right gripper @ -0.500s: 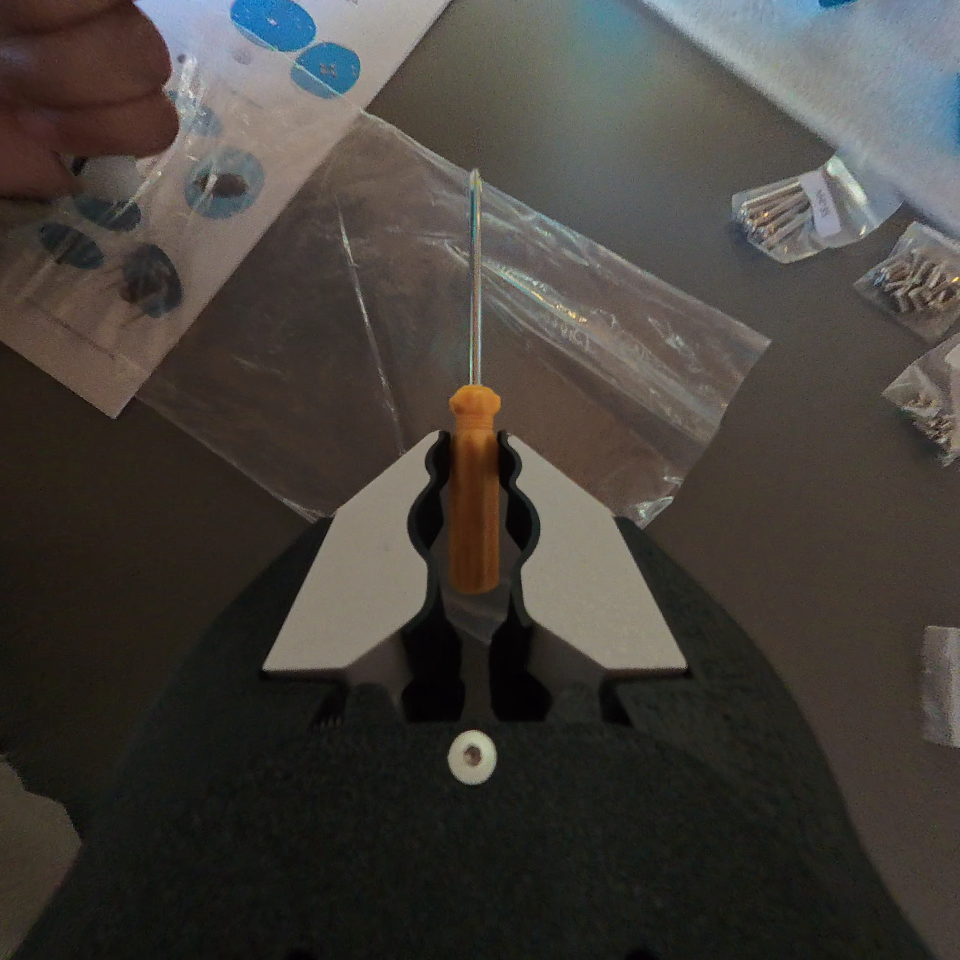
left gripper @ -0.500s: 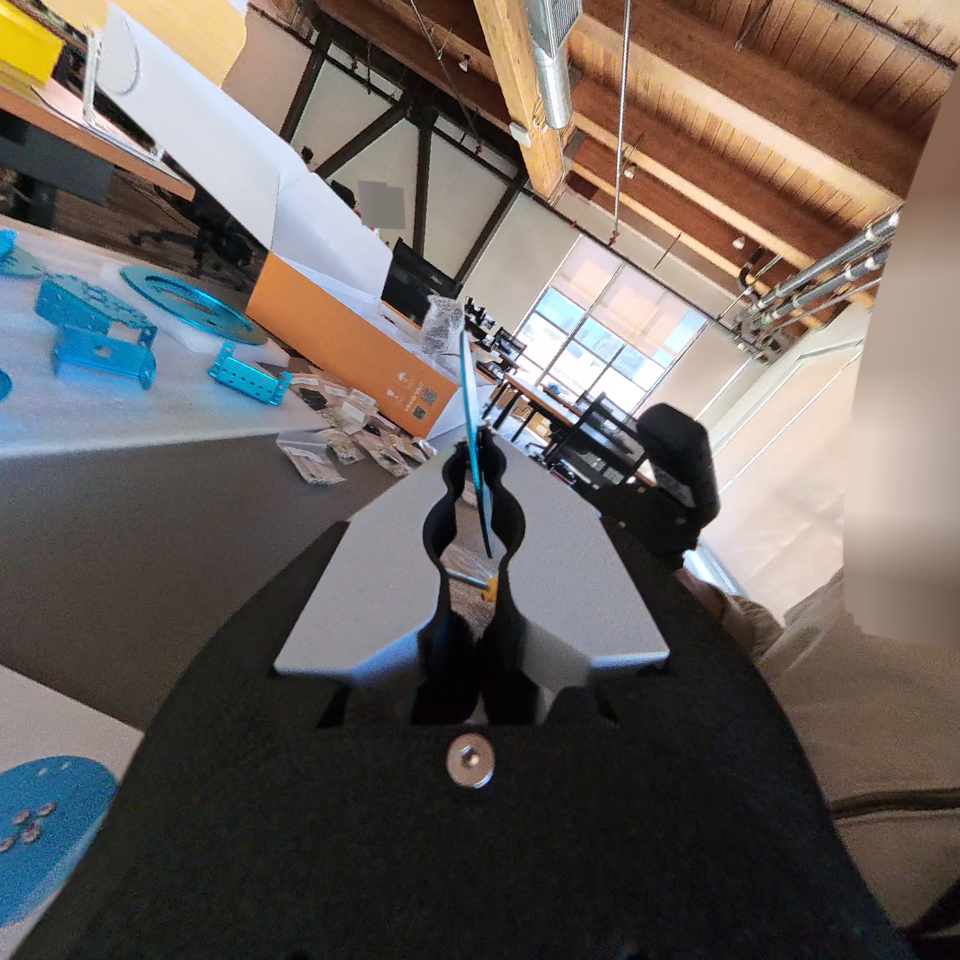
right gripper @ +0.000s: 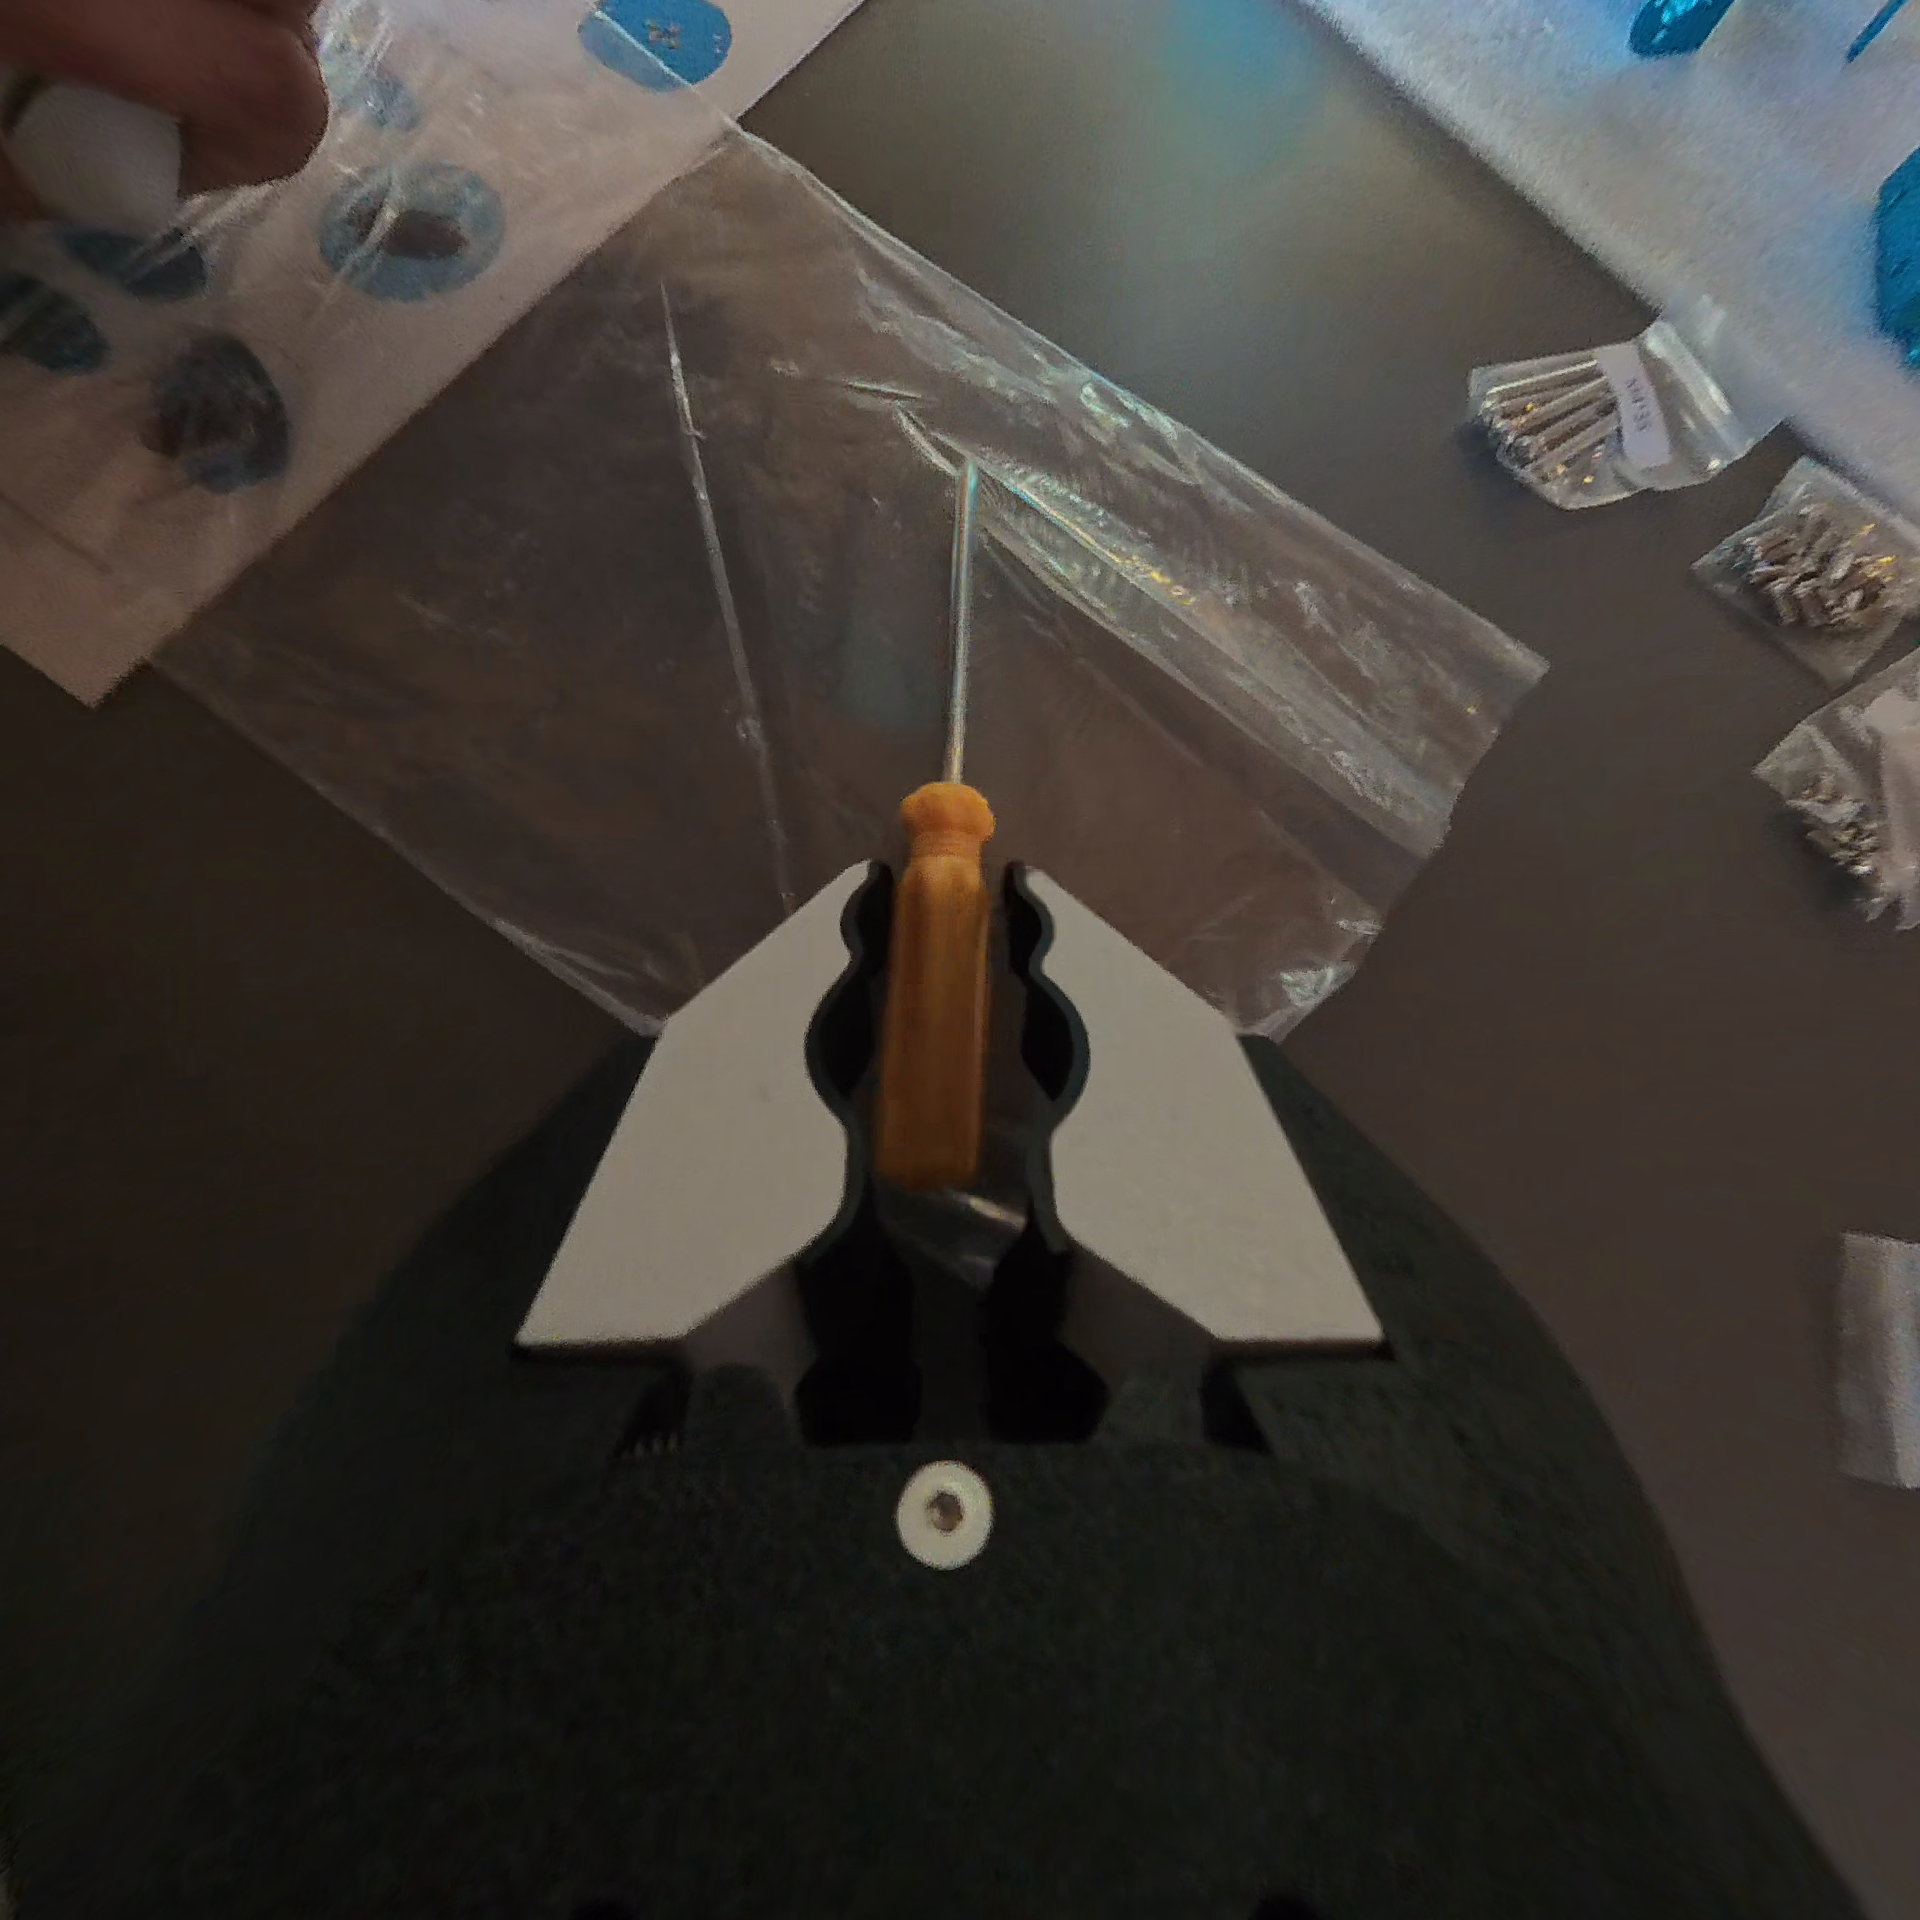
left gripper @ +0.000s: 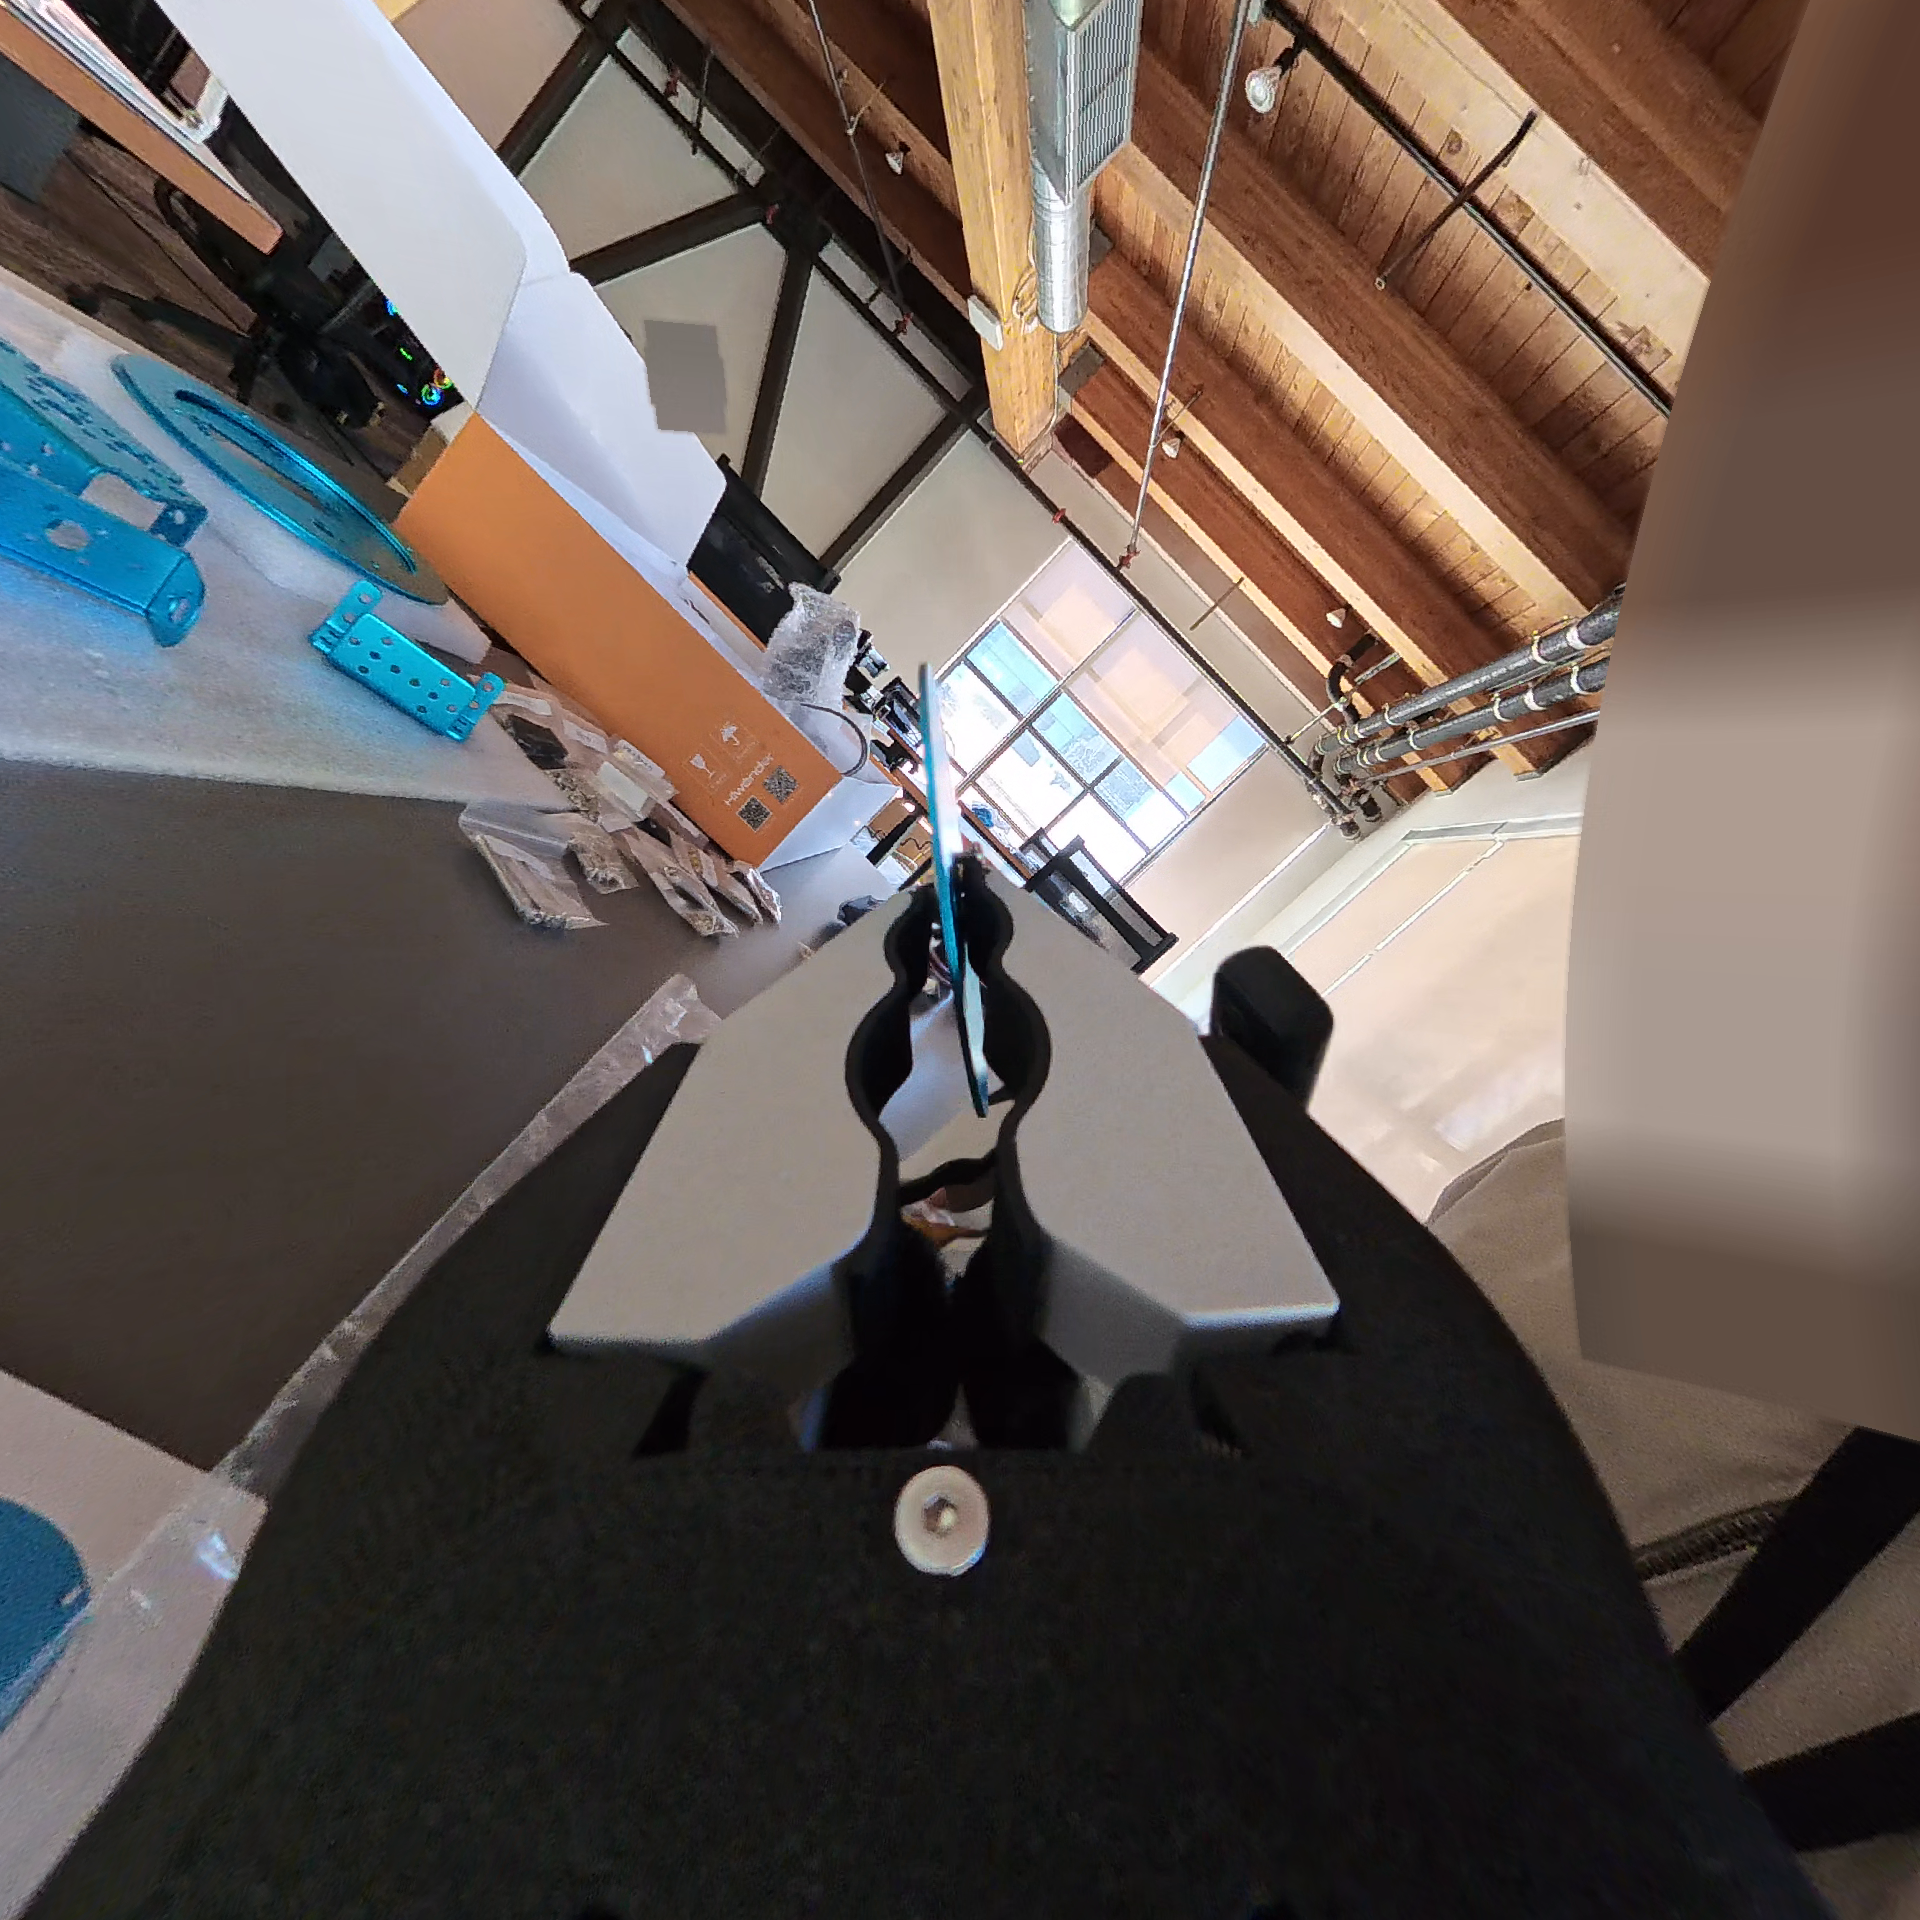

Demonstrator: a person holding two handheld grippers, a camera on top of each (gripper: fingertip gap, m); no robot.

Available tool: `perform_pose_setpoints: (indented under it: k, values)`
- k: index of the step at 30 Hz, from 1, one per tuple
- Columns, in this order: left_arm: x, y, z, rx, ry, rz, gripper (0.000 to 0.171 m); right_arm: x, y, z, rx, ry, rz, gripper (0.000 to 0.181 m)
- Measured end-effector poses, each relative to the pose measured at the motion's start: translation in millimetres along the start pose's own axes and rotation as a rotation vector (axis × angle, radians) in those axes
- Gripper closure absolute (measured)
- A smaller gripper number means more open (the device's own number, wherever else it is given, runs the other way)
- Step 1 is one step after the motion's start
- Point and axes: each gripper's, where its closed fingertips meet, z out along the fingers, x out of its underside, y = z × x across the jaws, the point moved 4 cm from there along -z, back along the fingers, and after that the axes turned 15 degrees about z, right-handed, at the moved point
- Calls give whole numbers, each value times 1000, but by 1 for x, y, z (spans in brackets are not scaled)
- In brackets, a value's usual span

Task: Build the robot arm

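The left tool [left gripper: 961, 935] is pressed together on a thin blue plate [left gripper: 948, 831], seen edge-on. The plate stands up out of the tips and runs back a little way between the 2 fingers. This tool is tipped upward, so its camera looks across the room toward the windows and the timber ceiling, with the tabletop [left gripper: 260, 1039] falling away to its left. On that side lie a blue bracket [left gripper: 405, 675], a large blue ring [left gripper: 270, 488], an orange box [left gripper: 613, 644] and a cluster of small clear packets [left gripper: 623, 862], all well apart from the tool.

The right tool [right gripper: 940, 873] points down at the dark tabletop and pinches a screwdriver [right gripper: 930, 997] by its orange handle. The handle lies along the gap between the fingers, its collar just past the tips, and the thin metal shaft reaches forward in line with the tool. The shaft's tip is over a clear plastic bag [right gripper: 1143, 644] lying flat. Whether it touches the film cannot be told.

At the upper left a hand [right gripper: 208, 83] holds crinkled clear film over a white sheet [right gripper: 104, 603] that carries blue discs. To the right lie packets of screws [right gripper: 1590, 426], near the edge of a white foam sheet [right gripper: 1558, 135].
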Motion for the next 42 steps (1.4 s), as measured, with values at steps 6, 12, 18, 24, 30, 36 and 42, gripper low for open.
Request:
perform_pose_setpoints:
  k: [6,12,18,24,30,36,42]
  values:
    - [1,0,1,-2,10,6,166,14,-2,-15,32,-61,-74,150]
    - [6,1,2,-48,70,102,165,15,3,-13,5,-51,-89,163]
    - [15,11,0,-301,323,696,165,-25,22,-30,-256,-220,229,164]
    - [28,12,3,-343,428,879,165,-32,24,-26,-400,-266,379,164]
    - [37,12,6,-334,469,928,165,-27,25,-22,-405,-255,391,164]
    - [39,12,7,-331,479,940,165,-27,24,-20,-414,-253,398,164]
    - [39,13,7,-332,478,924,165,-27,23,-20,-408,-249,403,164]
